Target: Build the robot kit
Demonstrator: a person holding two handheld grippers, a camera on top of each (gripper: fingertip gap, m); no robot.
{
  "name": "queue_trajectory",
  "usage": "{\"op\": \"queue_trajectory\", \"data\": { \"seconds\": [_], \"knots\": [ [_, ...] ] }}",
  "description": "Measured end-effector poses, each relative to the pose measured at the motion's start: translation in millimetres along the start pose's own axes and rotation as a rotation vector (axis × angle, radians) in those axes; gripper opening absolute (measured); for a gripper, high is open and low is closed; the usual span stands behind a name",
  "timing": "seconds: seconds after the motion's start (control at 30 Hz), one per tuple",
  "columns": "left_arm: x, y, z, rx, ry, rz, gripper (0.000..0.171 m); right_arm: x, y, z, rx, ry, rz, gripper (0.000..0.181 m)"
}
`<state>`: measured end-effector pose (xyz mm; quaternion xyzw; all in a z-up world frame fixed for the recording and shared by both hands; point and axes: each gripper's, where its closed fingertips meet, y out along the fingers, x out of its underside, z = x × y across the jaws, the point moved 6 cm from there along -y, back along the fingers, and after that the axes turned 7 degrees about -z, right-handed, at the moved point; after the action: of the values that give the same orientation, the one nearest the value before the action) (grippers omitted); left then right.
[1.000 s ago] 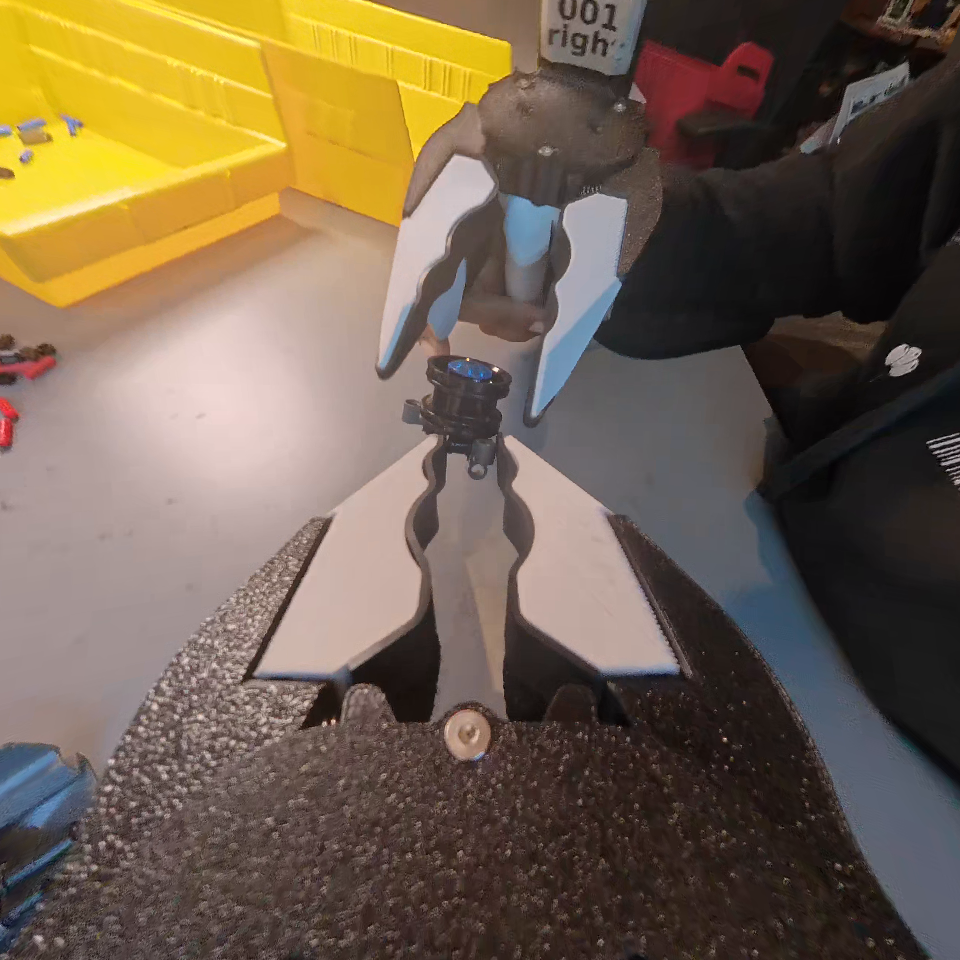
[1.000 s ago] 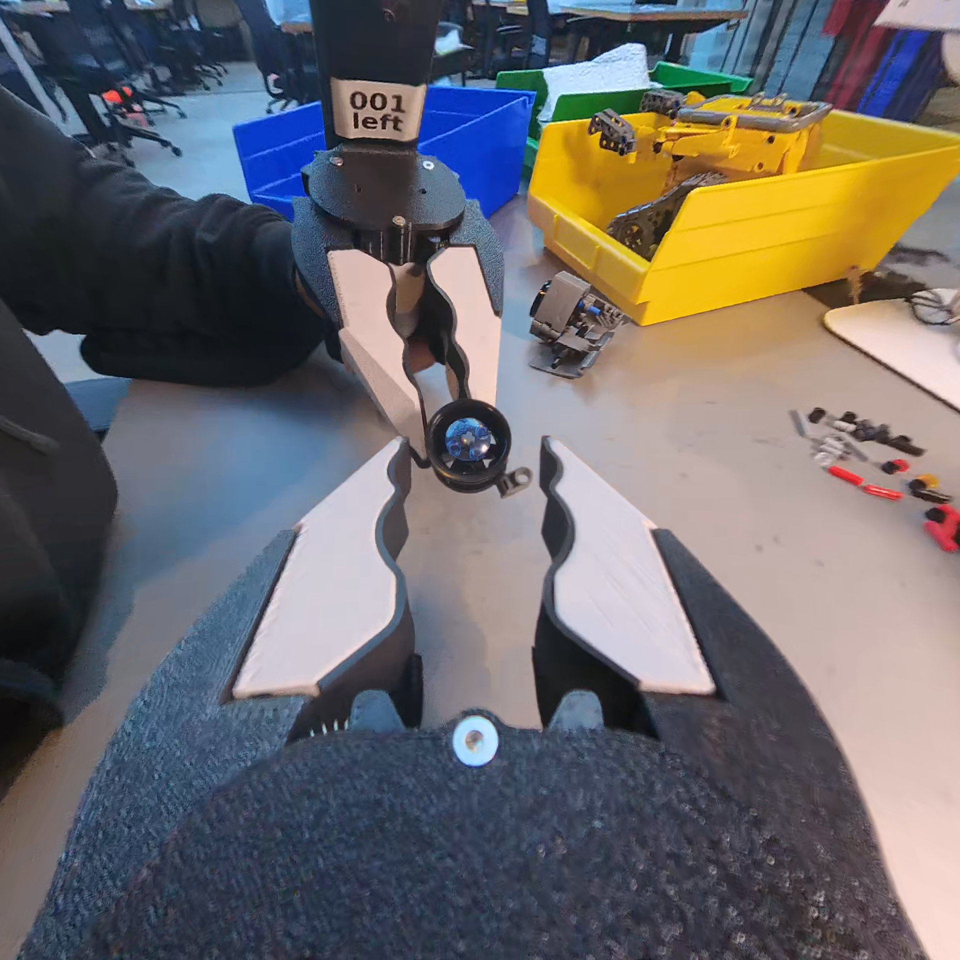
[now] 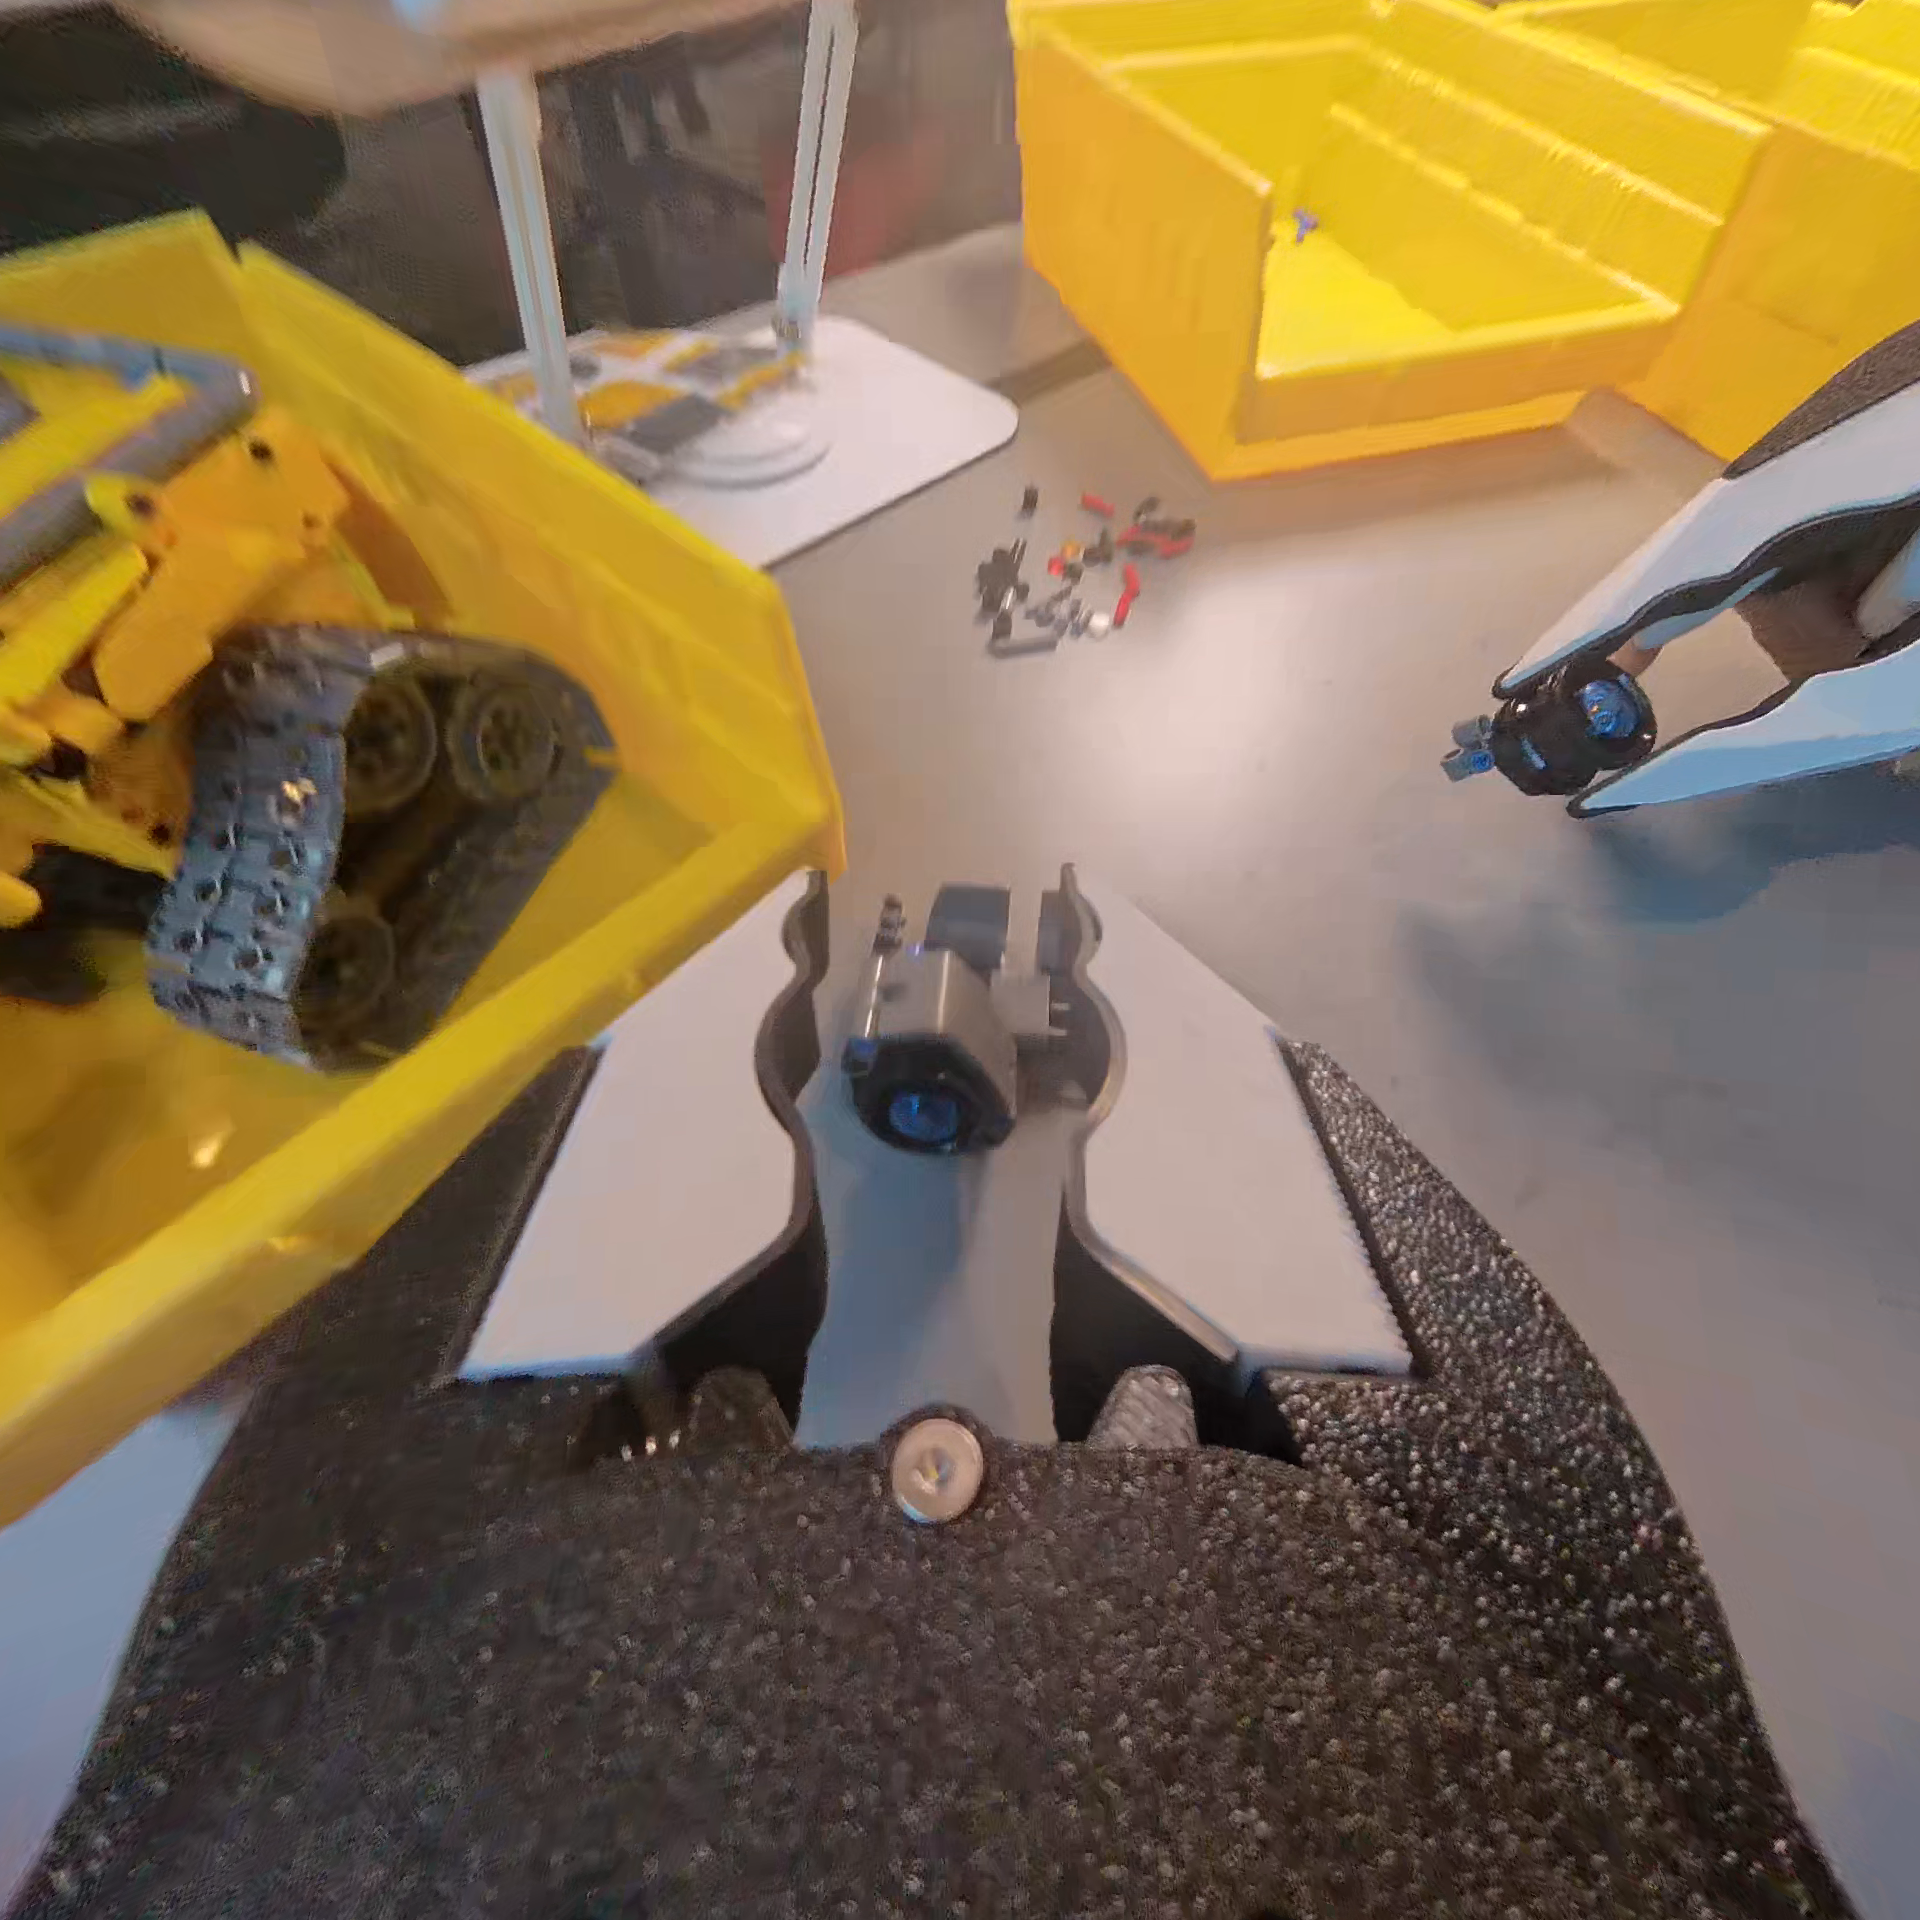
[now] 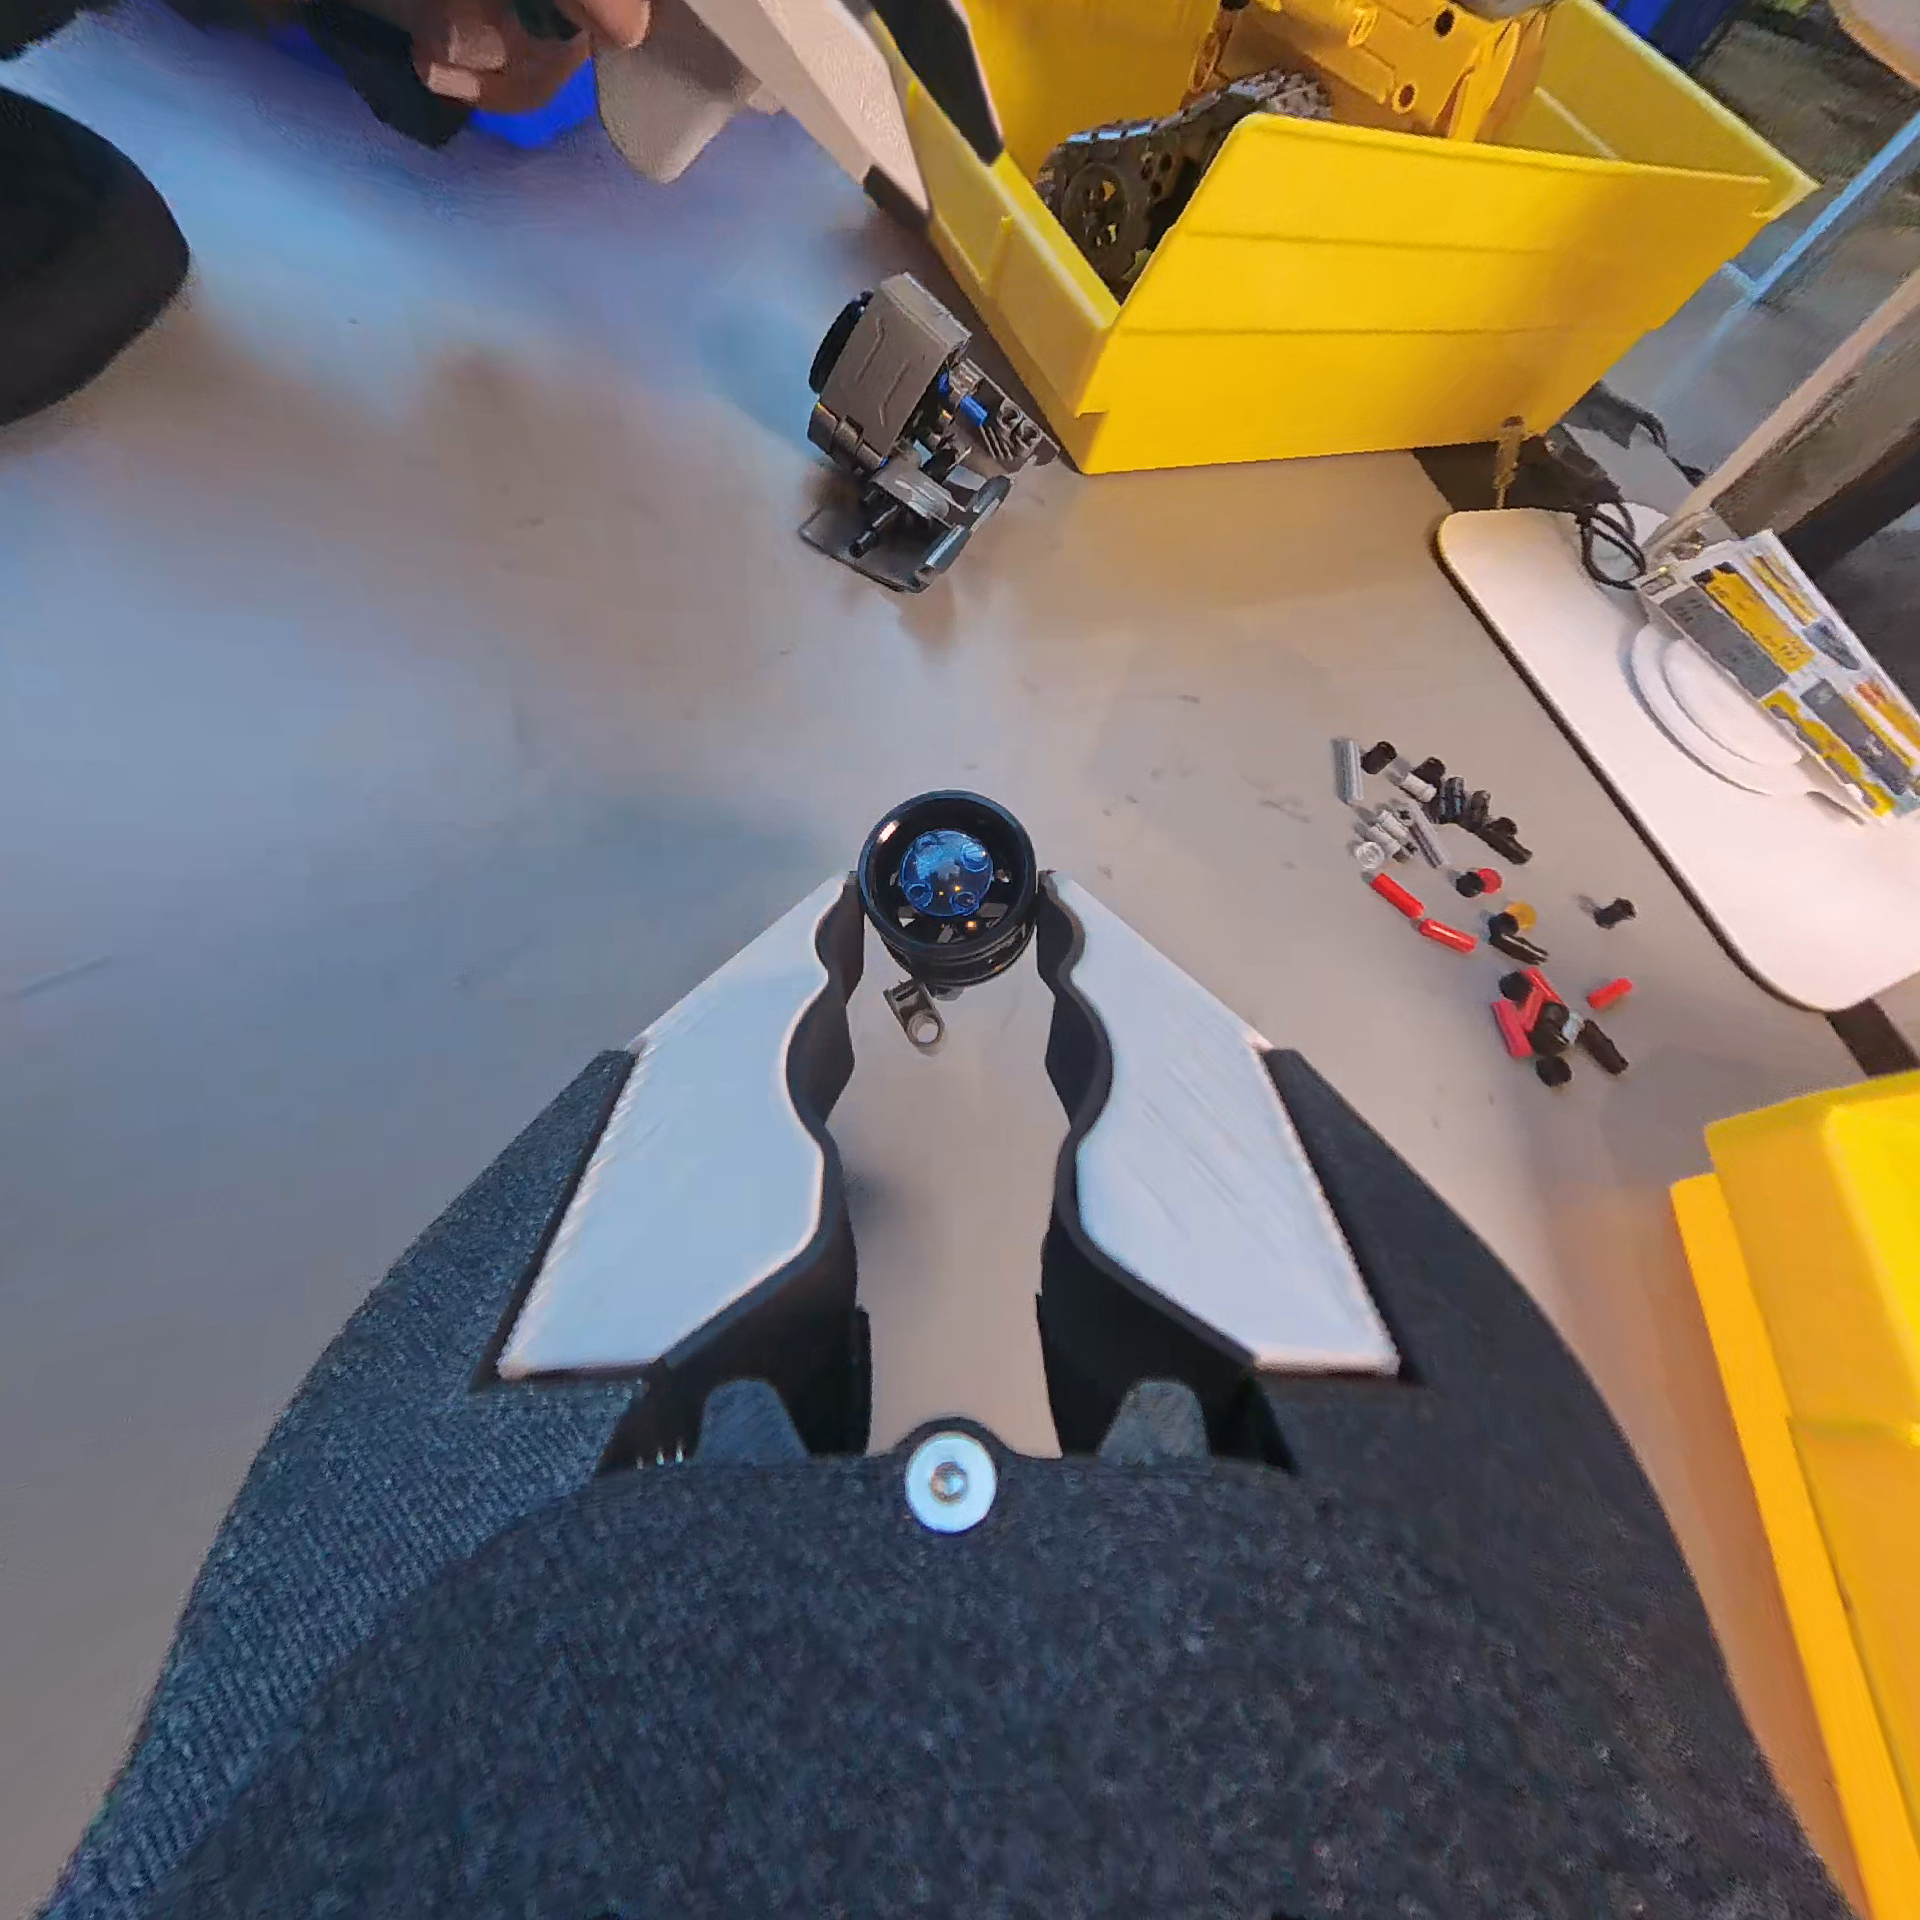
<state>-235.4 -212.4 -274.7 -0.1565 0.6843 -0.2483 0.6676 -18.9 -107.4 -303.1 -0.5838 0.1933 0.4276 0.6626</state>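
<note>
- The right claw (image 4: 951, 914) is clenched on a black wheel (image 4: 947, 883), gripped at the very fingertips; the wheel's open face with a blue hub looks up at the camera, its axle running roughly along the fingers, and a small grey connector (image 4: 914, 1013) hangs from it into the gap behind the tips.
- In the left wrist view the right claw (image 3: 1538, 743) enters from the right edge, lying nearly level above the desk (image 3: 1299, 1039), fingers aimed left, the wheel (image 3: 1574, 727) at its tips.
- The left claw (image 3: 945, 914) is released, fingers spread on either side of a grey motor block (image 3: 935, 1029) without touching it, as far as shows.
- The block lies on the desk with its long axis along the fingers, its round blue-centred end facing the camera.
- Just left of the left claw stands a yellow bin (image 3: 665, 582) holding a yellow tracked model (image 3: 260, 727); the block sits close beside the bin's front corner.
- Farther off lie scattered small black and red parts (image 3: 1081, 566), a white stand base (image 3: 894, 416), and more yellow bins (image 3: 1351, 208).
</note>
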Motion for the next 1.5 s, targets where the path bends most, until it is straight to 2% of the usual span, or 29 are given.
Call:
{"op": "queue_trajectory", "data": {
  "seconds": [0.1,0.17,0.23,0.4,0.53,0.63,0.7,0.87,0.97,1.03,1.17,1.33,1.5],
  "knots": [
    [19.1,8.6,-4.5,0.026,-0.054,-0.125,0.051,3.2,11.8,-0.7,-0.012,-0.036,-0.062,0.033],
    [29.9,16.5,-2.9,0.036,-0.06,-0.215,0.05,8.5,15.3,-4.7,-0.007,-0.061,-0.091,0.033],
    [32.7,20.8,-1.4,0.022,-0.051,-0.229,0.037,14.4,16.4,-7.7,0.009,-0.088,-0.129,0.033],
    [28.4,26.2,12.5,-0.021,-0.047,-0.231,0.037,22.2,15.0,-8.8,0.013,-0.087,-0.151,0.031],
    [23.7,27.8,24.3,-0.033,-0.027,-0.218,0.038,21.5,7.5,-6.5,-0.009,-0.055,-0.115,0.041],
    [18.8,24.1,25.8,-0.031,-0.001,-0.181,0.046,16.6,-4.2,-5.4,-0.037,-0.021,-0.053,0.051],
    [10.2,18.8,28.0,-0.03,0.033,-0.108,0.047,10.8,-13.0,-1.8,-0.026,0.008,0.016,0.056],
    [-9.6,8.7,46.0,0.008,0.107,0.086,0.052,-5.2,-35.2,16.1,0.059,0.124,0.234,0.063],
    [-15.5,5.9,56.9,0.037,0.12,0.17,0.055,-6.9,-44.0,26.3,0.121,0.181,0.308,0.064],
    [-16.7,6.6,63.0,0.052,0.115,0.199,0.064,-6.0,-47.4,31.4,0.154,0.214,0.337,0.065],
    [-15.6,10.3,73.6,0.087,0.141,0.211,0.066,-4.5,-52.2,38.5,0.214,0.244,0.38,0.063],
    [-18.1,7.6,74.9,0.074,0.146,0.266,0.058,-2.8,-55.4,42.7,0.271,0.262,0.414,0.057],
    [-17.3,5.6,61.5,0.065,0.066,0.29,0.051,-0.3,-54.2,43.7,0.289,0.295,0.437,0.054]
  ]
}}
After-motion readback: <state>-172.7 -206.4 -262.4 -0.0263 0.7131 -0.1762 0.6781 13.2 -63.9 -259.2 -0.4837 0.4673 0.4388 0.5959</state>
